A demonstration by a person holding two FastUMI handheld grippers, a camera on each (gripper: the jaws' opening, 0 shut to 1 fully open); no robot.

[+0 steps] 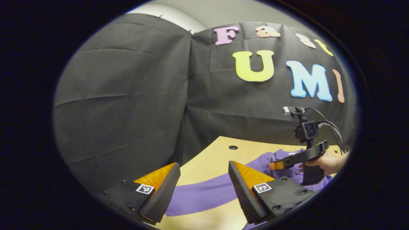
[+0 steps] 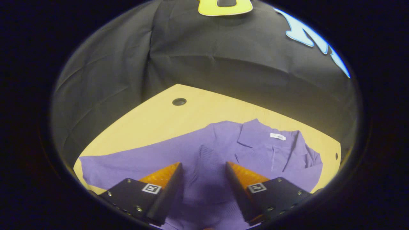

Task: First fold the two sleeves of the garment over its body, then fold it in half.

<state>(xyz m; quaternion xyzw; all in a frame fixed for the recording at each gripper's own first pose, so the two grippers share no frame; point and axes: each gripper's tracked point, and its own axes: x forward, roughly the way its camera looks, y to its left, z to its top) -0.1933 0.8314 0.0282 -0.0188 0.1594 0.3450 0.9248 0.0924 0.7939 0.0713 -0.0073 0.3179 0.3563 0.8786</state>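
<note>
- In the left gripper view, the left gripper (image 1: 204,179) is seen nearest the camera with its two fingers spread wide and nothing held between them; it is raised above the table, and a purple sleeve (image 1: 204,193) is seen stretched flat across the gap beneath the fingers.
- In the right gripper view, the right gripper (image 2: 204,177) is likewise shown spread wide and holding nothing; it is poised over the body of the garment (image 2: 220,150), with purple fabric visible between the fingers; whether the tips touch the cloth cannot be told.
- The garment is laid on the wooden table (image 2: 198,111), collar (image 2: 255,134) towards the booth wall with a small white label (image 2: 277,136) inside the neck; one long sleeve is extended flat out to the left in that view, reaching close to the table's edge; the far shoulder is seen rumpled near the right edge of the table.
- In the left gripper view, the right gripper (image 1: 278,165) is also seen farther off, gripped by a hand (image 1: 326,163) above the bunched purple cloth, with cables running from its top.
- A round hole (image 2: 179,102) is set in the tabletop near the far corner; black cloth (image 1: 127,95) is hung behind the table.
</note>
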